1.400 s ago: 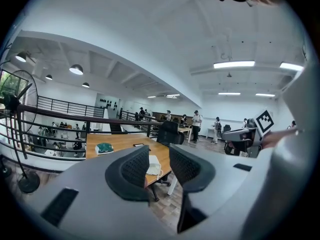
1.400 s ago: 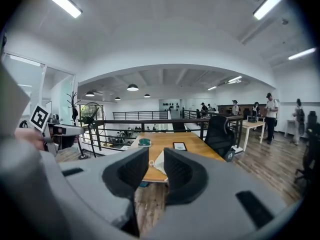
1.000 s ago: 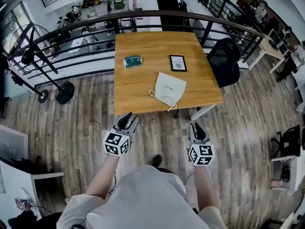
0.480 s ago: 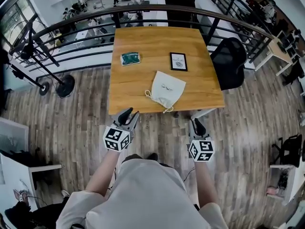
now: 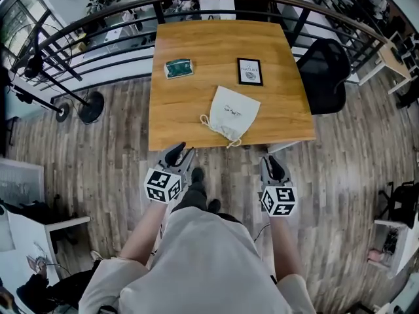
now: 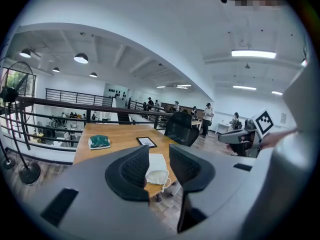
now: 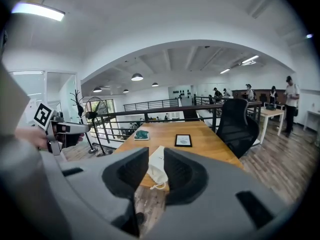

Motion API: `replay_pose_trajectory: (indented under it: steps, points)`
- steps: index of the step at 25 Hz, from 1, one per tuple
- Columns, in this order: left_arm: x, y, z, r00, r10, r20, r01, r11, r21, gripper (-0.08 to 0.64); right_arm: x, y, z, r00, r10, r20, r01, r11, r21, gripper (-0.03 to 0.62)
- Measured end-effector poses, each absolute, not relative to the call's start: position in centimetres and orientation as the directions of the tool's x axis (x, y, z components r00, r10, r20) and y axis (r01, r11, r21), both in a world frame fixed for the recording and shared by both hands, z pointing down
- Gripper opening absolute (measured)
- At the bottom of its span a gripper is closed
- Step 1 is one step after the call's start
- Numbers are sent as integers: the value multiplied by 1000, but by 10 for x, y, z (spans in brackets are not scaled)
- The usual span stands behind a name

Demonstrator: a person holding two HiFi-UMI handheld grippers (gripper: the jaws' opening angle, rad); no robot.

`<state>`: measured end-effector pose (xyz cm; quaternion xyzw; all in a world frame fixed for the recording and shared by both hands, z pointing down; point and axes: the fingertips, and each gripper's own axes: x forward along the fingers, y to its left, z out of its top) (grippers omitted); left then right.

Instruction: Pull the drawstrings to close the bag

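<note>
Bag (image 5: 234,112) lies by the table's (image 5: 196,64) near edge: soft, light cloth, so I'd pinch its thin cords (image 5: 211,125) at the near mouth. Left gripper (image 5: 181,150) and right gripper (image 5: 271,164) hang short, jaws apart, empty.

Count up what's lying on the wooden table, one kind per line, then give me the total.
white drawstring bag: 1
green packet: 1
black-framed card: 1
Total on the table: 3
</note>
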<state>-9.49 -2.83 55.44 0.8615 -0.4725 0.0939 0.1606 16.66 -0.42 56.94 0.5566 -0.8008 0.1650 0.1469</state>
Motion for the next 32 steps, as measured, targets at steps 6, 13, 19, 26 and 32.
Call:
replay_pose_trajectory:
  steps: [6,13,19,26,32]
  points:
    - [-92,-69,575,571,-743,349,-820,-539,194,121,165,-37,588,-311,-832,460,-949,295,-108,80]
    - [-81,-119,617,639,-642,424,-752,-637,168,121,158,-76,625,-288,-791,540,-956,268,-117,80]
    - [-72,-156,673,688,-504,521,-660,-733,162,124,153,-96,675,-246,-732,635,-969,209,-134,80]
    - [-66,-197,740,699,-365,615,-550,-824,137,137,147,-116,739,-203,-654,728,-979,157,-132,80]
    - [-72,-216,785,662,-309,683,-552,-817,165,137,139,-115,775,-177,-592,786,-984,128,-126,80]
